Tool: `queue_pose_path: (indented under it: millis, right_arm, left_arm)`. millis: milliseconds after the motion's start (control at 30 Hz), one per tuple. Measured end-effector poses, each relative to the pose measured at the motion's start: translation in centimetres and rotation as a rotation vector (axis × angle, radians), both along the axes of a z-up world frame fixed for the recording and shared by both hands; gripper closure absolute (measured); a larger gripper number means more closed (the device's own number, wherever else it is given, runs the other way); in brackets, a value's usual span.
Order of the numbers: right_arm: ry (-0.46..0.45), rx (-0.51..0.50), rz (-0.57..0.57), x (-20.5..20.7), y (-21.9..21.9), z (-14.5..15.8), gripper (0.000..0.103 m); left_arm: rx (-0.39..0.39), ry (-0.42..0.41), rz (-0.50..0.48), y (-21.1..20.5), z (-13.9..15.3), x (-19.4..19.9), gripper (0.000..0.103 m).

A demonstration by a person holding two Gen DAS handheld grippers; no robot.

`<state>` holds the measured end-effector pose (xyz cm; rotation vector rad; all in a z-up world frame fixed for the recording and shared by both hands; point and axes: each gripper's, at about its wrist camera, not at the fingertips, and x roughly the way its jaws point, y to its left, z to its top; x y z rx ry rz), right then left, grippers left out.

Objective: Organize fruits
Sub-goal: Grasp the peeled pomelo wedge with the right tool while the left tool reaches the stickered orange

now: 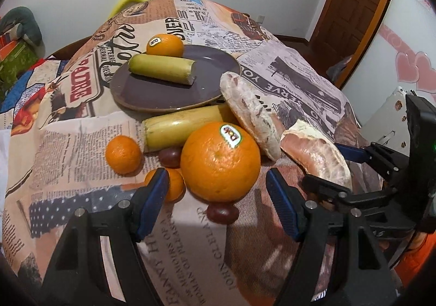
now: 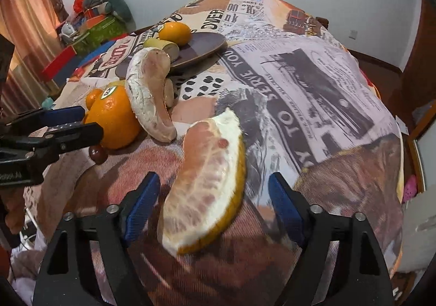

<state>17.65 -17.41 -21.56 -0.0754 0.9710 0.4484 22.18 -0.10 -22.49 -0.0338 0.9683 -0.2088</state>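
left gripper (image 1: 218, 191): black frame, blue pads, jaws spread wide and released; the large orange with a dole sticker (image 1: 220, 161) sits on the cloth between and just ahead of the fingertips, not gripped.
right gripper (image 2: 214, 197): same build, jaws parted and released, straddling the pomelo wedge with yellow rind and pale pink flesh (image 2: 209, 183); whether the pads touch it cannot be told.
dark purple round plate (image 1: 207, 82): towards the far side of the table, holding a stickered orange (image 1: 165, 45) at its far rim and a pale green cut cane section (image 1: 162, 68) lying across it.
second cane section, yellowish (image 1: 185, 129): on the cloth just in front of the plate, behind the large orange.
peeled pomelo segment in whitish membrane (image 1: 250, 115): leaning between the plate and the wedge.
two small mandarins (image 1: 124, 154): left of the large orange, one partly behind the left pad.
dark red grapes (image 1: 222, 212): one at the large orange's near base, another behind it.
surface: newspaper-print tablecloth (image 1: 81, 156).
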Motion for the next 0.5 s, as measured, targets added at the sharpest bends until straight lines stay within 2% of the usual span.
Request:
queue_pose_path:
  millis: [67, 233, 333, 500]
  right_arm:
    - [-0.025, -0.031, 0.004, 0.2, 0.4, -0.2, 0.033]
    - [-0.048, -0.030, 0.027, 0.2, 0.3, -0.2, 0.038]
    - [-0.059, -0.028, 0.027, 0.4, 0.1, -0.1, 0.051]
    - [-0.048, 0.016, 0.014, 1.2, -0.5, 0.0, 0.054]
  left_arm:
    - [0.018, -0.012, -0.002, -0.3, -0.1, 0.3, 0.030]
    - [0.057, -0.036, -0.009, -0.9, -0.4, 0.8, 0.030]
    - [0.069, -0.042, -0.013, -1.3, -0.5, 1.0, 0.030]
    - [0.075, -0.037, -0.011, -1.7, -1.0, 1.7, 0.033]
